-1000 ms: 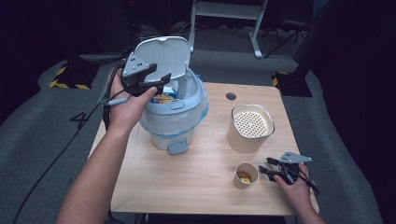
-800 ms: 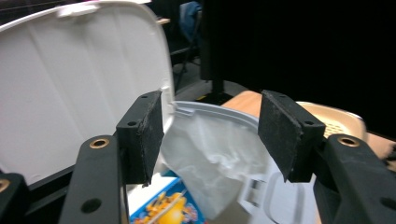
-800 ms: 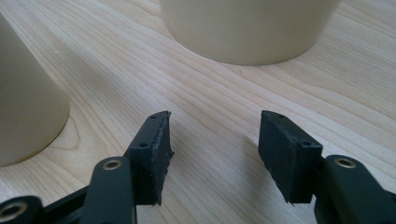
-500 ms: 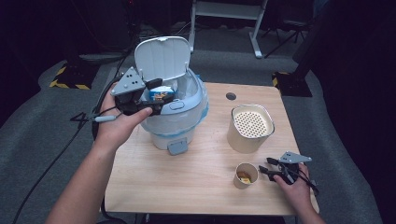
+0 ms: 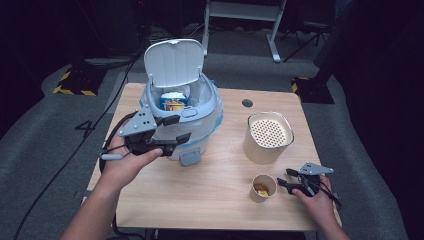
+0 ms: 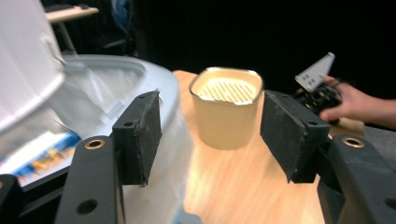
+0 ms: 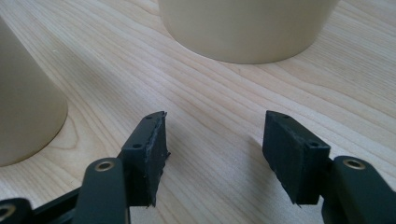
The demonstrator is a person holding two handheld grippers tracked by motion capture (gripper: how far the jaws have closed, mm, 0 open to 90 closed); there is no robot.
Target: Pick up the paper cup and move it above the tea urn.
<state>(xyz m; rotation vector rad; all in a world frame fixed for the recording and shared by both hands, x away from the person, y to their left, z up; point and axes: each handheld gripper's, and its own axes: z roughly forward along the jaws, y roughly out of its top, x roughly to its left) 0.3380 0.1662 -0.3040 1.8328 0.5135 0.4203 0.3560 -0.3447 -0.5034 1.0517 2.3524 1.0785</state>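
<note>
A pale blue bin-like appliance [image 5: 200,112] stands on the left half of the wooden table [image 5: 215,195], its lid [image 5: 173,62] raised; a blue and yellow packet [image 5: 174,102] lies inside. My left gripper [image 5: 176,129] hovers open just in front of the appliance's near left side, holding nothing. In the left gripper view its pads [image 6: 142,135] frame a cream container [image 6: 226,109] with a perforated top. My right gripper [image 5: 286,178] rests open on the table at the near right, beside a small paper cup [image 5: 263,188]. The cup [image 7: 23,107] sits left of its jaws.
The cream perforated container [image 5: 267,136] stands right of the appliance, and its base [image 7: 247,28] is close ahead in the right gripper view. A small dark hole [image 5: 247,103] marks the table's far side. Dark floor, cables and a metal stand [image 5: 240,12] surround the table.
My left gripper has drawn back and down from the appliance's open top to its near left side. The packet now shows inside. The right gripper has stayed put.
</note>
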